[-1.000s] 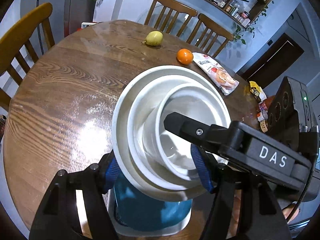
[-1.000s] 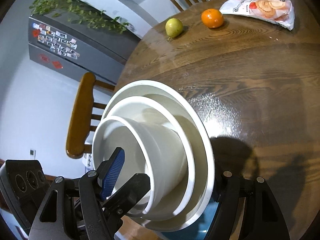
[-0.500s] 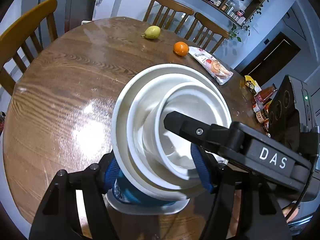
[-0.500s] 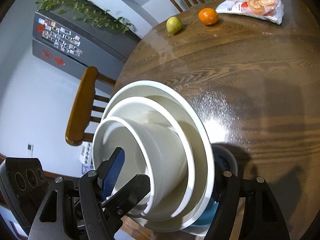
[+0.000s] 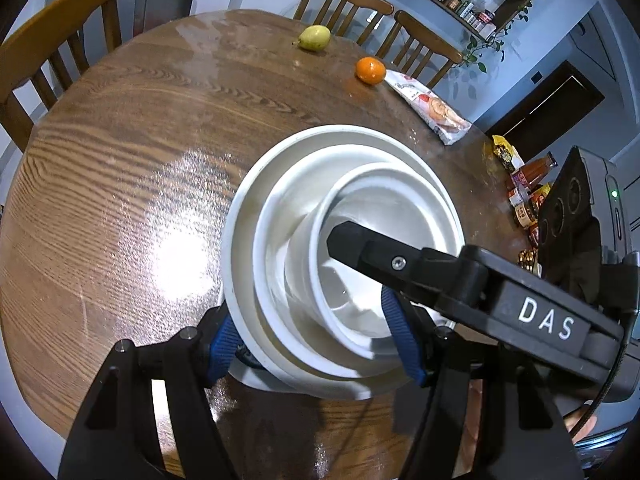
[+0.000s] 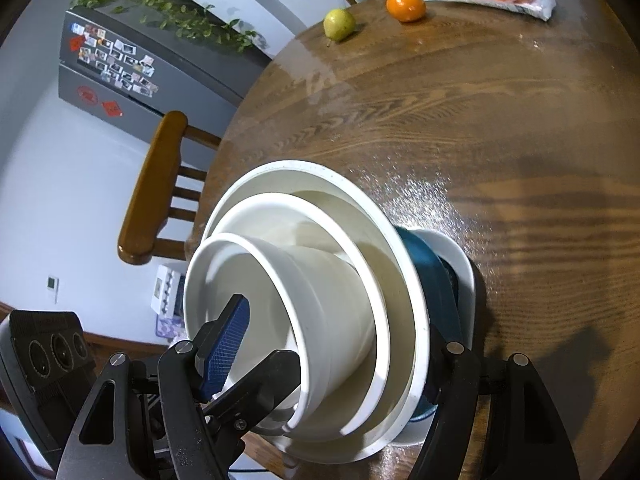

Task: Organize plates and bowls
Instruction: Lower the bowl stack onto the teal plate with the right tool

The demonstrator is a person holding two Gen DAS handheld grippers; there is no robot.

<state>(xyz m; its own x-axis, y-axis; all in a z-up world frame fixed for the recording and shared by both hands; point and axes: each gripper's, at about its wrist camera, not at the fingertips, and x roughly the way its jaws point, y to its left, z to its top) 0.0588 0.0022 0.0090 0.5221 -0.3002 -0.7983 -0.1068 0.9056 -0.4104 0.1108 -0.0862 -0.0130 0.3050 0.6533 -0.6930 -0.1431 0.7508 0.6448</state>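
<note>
Left gripper (image 5: 316, 340) pinches the near rim of the nested white stack, blue pads on either side of the large plate (image 5: 240, 240). Right gripper (image 6: 320, 360) clamps the same stack from the other side; one blue pad sits inside the small bowl (image 6: 332, 312), the other finger is outside the plate rim. Both are closed on crockery, not spread.

Stack order, inner to outer: small bowl, medium bowl (image 6: 304, 216), large plate. All tilted, held between the two grippers just above the desk (image 5: 120, 160). Beneath and behind the plate, a teal bowl (image 6: 424, 272) sits in a white dish (image 6: 464, 264) on the desk; whether the plate touches it cannot be told.

Step in hand, by judgement: carrying the nested set to rest on the teal bowl. Next move calls for levelling the stack, lowering both sides evenly, then loosening both grippers together so nothing slides.

Farther off: pear (image 5: 315, 37), orange (image 5: 371, 71), snack packet (image 5: 430, 107), wooden chairs (image 5: 56, 20) around the far edge.
</note>
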